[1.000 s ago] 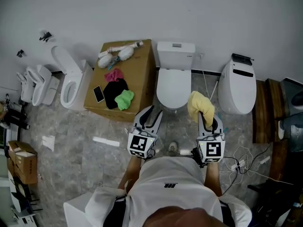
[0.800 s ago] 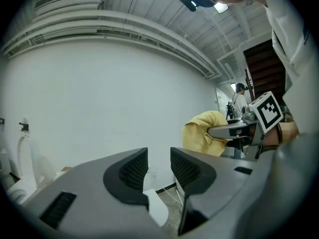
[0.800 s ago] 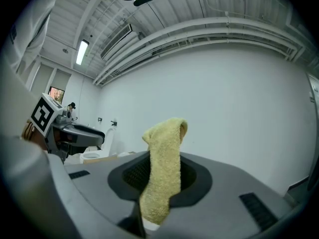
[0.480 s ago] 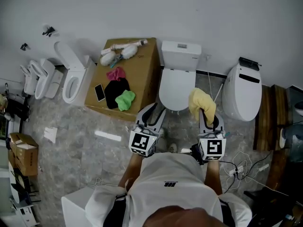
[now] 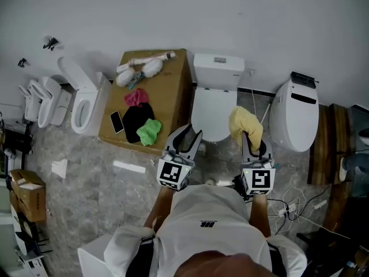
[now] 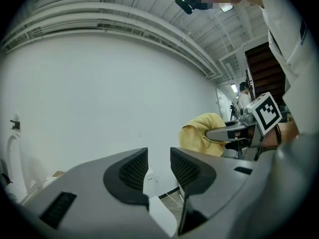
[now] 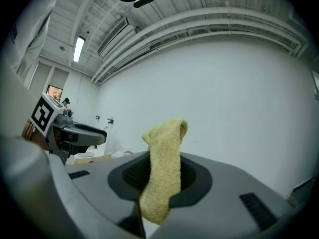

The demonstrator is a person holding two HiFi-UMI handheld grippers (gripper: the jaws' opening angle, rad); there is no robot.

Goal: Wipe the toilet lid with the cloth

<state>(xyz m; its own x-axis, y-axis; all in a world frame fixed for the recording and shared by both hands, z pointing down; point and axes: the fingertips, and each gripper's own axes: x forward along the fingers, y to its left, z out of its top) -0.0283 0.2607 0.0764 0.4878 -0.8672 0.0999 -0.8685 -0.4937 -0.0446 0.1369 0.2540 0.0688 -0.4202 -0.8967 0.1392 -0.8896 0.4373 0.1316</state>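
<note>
While the right gripper (image 5: 251,138) clamps the yellow cloth (image 5: 244,123) just right of the closed white toilet lid (image 5: 210,111), the left gripper (image 5: 191,135) hangs unclenched and empty at its front edge; the shirt logo (image 5: 207,225) is too small to read.

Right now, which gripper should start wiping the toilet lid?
Likely right. The right gripper is shut on the yellow cloth, which in the head view sits beside the closed toilet lid. The left gripper is open and empty.
</note>
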